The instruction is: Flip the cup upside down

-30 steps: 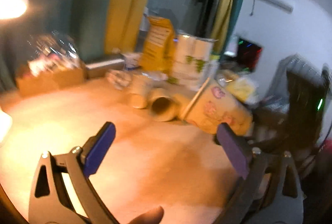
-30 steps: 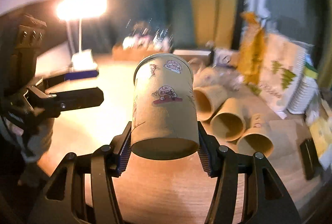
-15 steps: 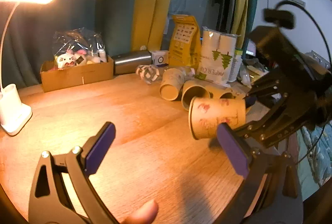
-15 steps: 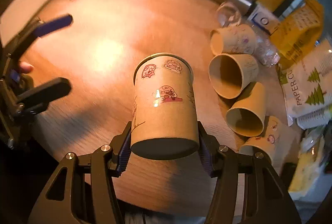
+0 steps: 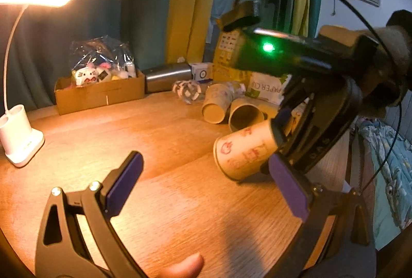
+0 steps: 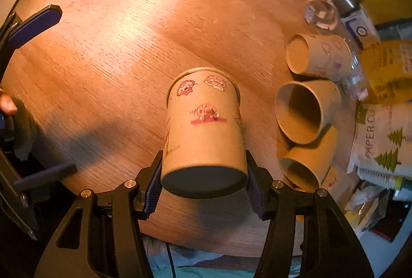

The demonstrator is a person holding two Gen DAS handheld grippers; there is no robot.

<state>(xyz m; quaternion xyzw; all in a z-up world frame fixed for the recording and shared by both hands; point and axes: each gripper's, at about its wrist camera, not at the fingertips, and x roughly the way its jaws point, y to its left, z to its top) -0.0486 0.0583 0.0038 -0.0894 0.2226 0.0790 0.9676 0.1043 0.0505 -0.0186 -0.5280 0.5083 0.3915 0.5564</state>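
Note:
My right gripper (image 6: 204, 185) is shut on a brown paper cup with cartoon stickers (image 6: 203, 128). The cup is tipped mouth down over the wooden table (image 6: 116, 46), its flat base toward the camera. In the left wrist view the same cup (image 5: 244, 151) hangs slanted with its rim close to the tabletop, held by the right gripper (image 5: 279, 132). My left gripper (image 5: 206, 190) is open and empty, a little in front of the cup. It also shows at the left edge of the right wrist view (image 6: 41, 95).
Several paper cups (image 6: 306, 110) lie on their sides at the right. Behind them are a paper-cup bag (image 6: 383, 136), a yellow bag (image 5: 229, 51), a steel flask (image 5: 167, 76), a cardboard box of toys (image 5: 100, 92) and a lit desk lamp (image 5: 20, 144).
My right gripper has tilted further forward and lowered, bringing the cup's mouth down toward the table. The left gripper stays open and nearly still.

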